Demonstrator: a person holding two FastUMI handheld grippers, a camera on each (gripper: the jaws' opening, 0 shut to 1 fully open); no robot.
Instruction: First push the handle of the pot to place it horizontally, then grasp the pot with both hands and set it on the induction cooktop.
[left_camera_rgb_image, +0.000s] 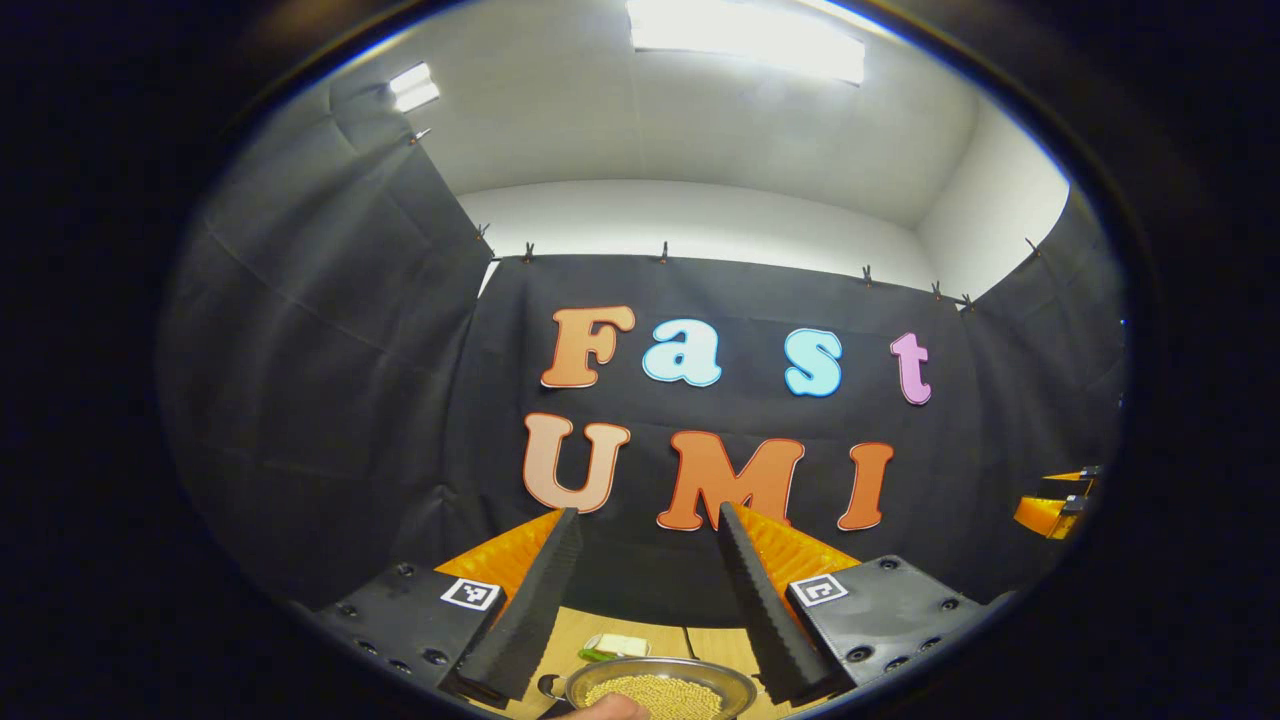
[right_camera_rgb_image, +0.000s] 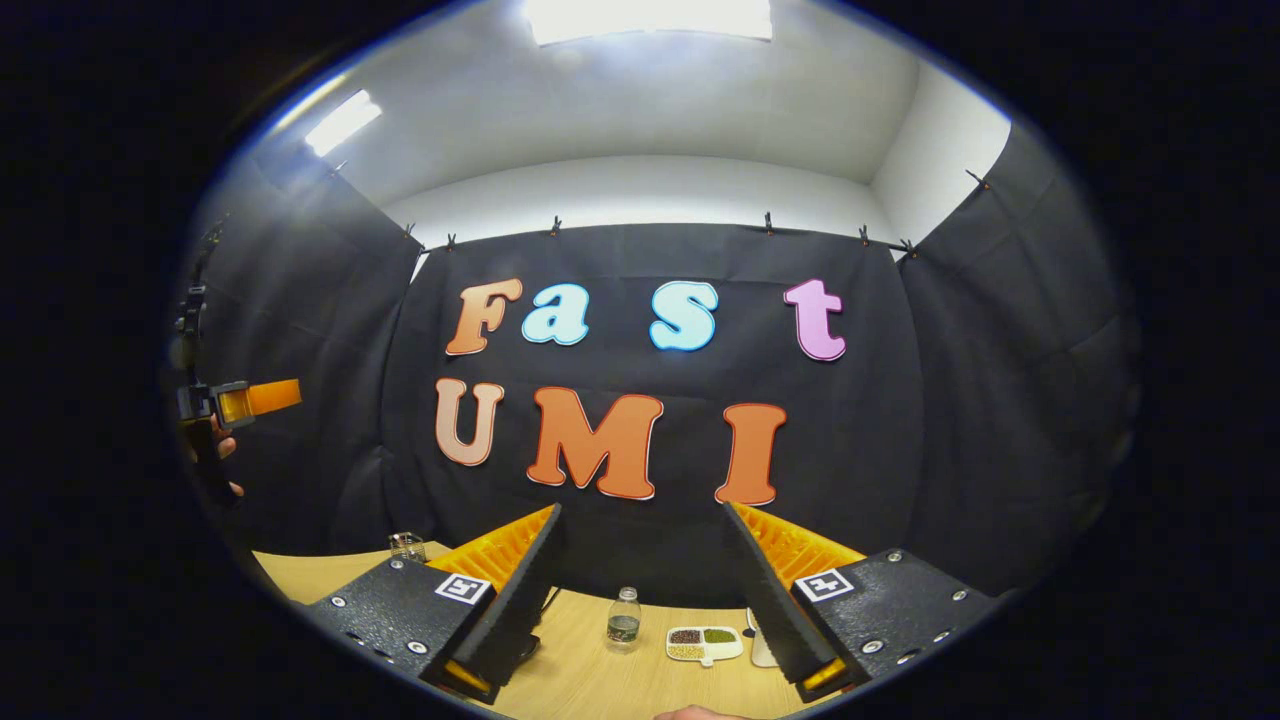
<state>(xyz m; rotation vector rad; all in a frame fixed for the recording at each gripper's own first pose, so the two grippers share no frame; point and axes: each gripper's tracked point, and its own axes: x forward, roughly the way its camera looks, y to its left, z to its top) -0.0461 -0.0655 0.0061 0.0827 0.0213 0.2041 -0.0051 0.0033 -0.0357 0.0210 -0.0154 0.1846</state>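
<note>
A: Where is the pot?
B: One pot, low in the left gripper view, near the camera on the wooden bench. It is a round metal one holding pale yellow grains, and it sits between and below the two fingers of the left tongs. A fingertip shows at its near rim.

A: And the tongs?
B: Two. The left tongs are spread wide, holding nothing. The right tongs are wide too, holding nothing, raised above the bench. In the right gripper view the left tongs also show far off at the left, with a hand around the grip.

A: What else lies on the bench?
B: Beyond the pot, one small flat pale thing, too small to name. In the right gripper view: one clear bottle standing upright, one white divided tray just right of it with three fillings, and one glass jar far left.
</note>
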